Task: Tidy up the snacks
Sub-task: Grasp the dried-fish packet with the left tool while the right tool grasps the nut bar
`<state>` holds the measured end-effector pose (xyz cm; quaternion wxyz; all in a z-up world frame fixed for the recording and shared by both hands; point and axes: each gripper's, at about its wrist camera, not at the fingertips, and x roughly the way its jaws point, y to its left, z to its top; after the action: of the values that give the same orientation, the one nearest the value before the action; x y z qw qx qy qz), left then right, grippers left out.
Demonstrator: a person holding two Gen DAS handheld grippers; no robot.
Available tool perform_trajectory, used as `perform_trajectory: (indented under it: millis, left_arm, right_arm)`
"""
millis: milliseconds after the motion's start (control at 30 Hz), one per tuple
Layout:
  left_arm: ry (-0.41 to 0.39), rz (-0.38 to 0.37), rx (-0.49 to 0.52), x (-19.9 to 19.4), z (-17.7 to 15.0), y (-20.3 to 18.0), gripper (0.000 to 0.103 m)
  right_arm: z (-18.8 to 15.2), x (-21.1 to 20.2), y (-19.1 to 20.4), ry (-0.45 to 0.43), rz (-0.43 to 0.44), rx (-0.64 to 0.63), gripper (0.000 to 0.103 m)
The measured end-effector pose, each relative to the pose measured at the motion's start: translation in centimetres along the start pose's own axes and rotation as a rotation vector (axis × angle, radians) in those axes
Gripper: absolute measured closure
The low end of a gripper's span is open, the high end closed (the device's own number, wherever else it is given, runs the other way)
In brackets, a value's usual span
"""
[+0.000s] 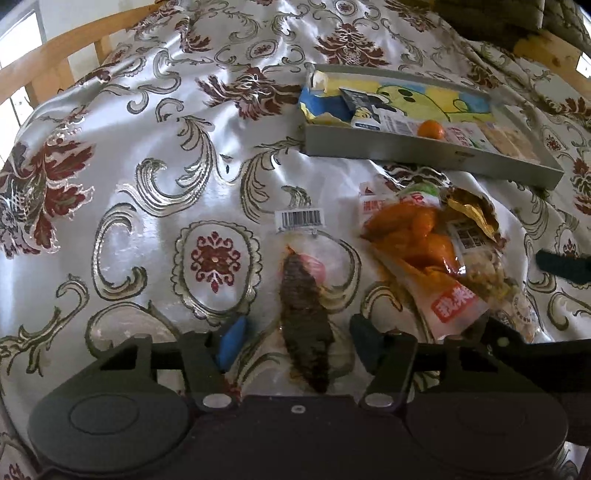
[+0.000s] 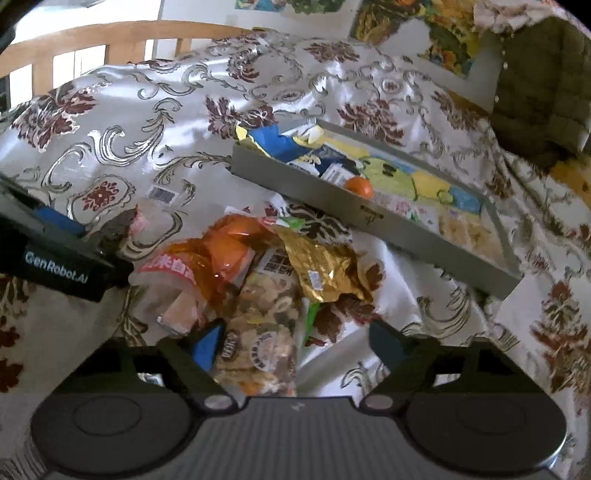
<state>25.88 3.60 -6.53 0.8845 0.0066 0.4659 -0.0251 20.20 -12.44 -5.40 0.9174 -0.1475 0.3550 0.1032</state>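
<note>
A clear packet holding a dark dried fish [image 1: 304,314] lies on the patterned cloth, lengthwise between the fingers of my left gripper [image 1: 297,338]. The blue pads stand to either side of it with a gap, so the gripper is open. To its right sits a pile: an orange packet [image 1: 413,236], a gold foil packet [image 2: 321,266] and a clear bag of mixed snacks [image 2: 266,332]. My right gripper [image 2: 295,345] is open over that bag; its left pad is close beside the bag and the right one stands well apart. Behind the pile is a grey tray [image 2: 295,184].
The tray holds several packets and a small orange fruit [image 2: 360,186]. The left gripper's body [image 2: 55,236] shows at the left edge of the right wrist view. A wooden chair rail [image 2: 110,33] runs behind the table. An olive quilted thing [image 2: 543,92] sits at the back right.
</note>
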Motion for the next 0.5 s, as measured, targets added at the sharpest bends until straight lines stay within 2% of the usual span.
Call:
perform_trajectory:
  millis: [33, 100, 133, 400, 500]
  left_arm:
    - [0.001, -0.003, -0.008, 0.05, 0.01, 0.09, 0.045]
    - [0.002, -0.010, -0.013, 0.02, -0.04, 0.15, 0.054]
    - [0.001, -0.012, -0.011, -0.07, -0.09, 0.11, 0.054]
    - [-0.002, -0.031, -0.003, -0.43, -0.27, -0.43, 0.054]
    - [0.000, -0.079, -0.033, -0.79, -0.27, -0.37, 0.055]
  right_arm:
    - [0.04, 0.05, -0.05, 0.005, 0.016, 0.012, 0.034]
    - [0.05, 0.05, -0.05, 0.012, 0.040, 0.021, 0.052]
    - [0.04, 0.04, 0.06, 0.017, 0.045, 0.024, 0.056]
    - [-0.06, -0.13, 0.42, 0.014, 0.042, 0.022, 0.061]
    - [-0.03, -0.33, 0.22, 0.010, 0.072, 0.037, 0.061]
